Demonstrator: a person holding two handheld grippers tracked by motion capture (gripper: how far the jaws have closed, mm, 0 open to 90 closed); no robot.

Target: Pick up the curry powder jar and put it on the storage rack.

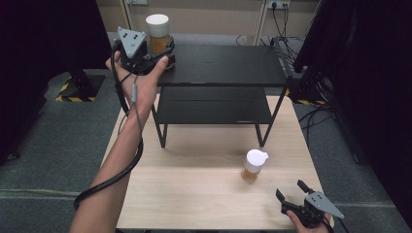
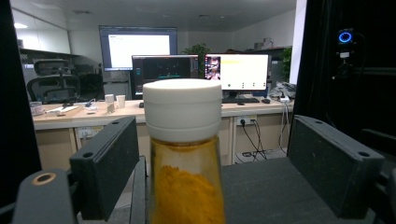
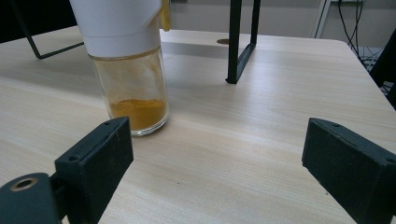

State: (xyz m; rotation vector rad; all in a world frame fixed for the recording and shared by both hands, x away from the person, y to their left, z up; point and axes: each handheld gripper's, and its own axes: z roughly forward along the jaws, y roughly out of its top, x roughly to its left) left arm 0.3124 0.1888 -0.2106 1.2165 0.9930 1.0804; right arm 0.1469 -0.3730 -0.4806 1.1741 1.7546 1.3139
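Jar (image 1: 158, 32) with the white lid already stood on the black shelf's (image 1: 228, 65) top in the high view. In the left gripper view my left gripper (image 2: 217, 154) was open around it, not pressing. In the right gripper view my right gripper (image 3: 219, 168) waited open near the second jar (image 3: 127, 70) on the table (image 3: 243, 140), not yet moved.

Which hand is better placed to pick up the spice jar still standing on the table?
Right. The right gripper, jaws open, sits close to the table jar; the left gripper is up at the shelf jar.
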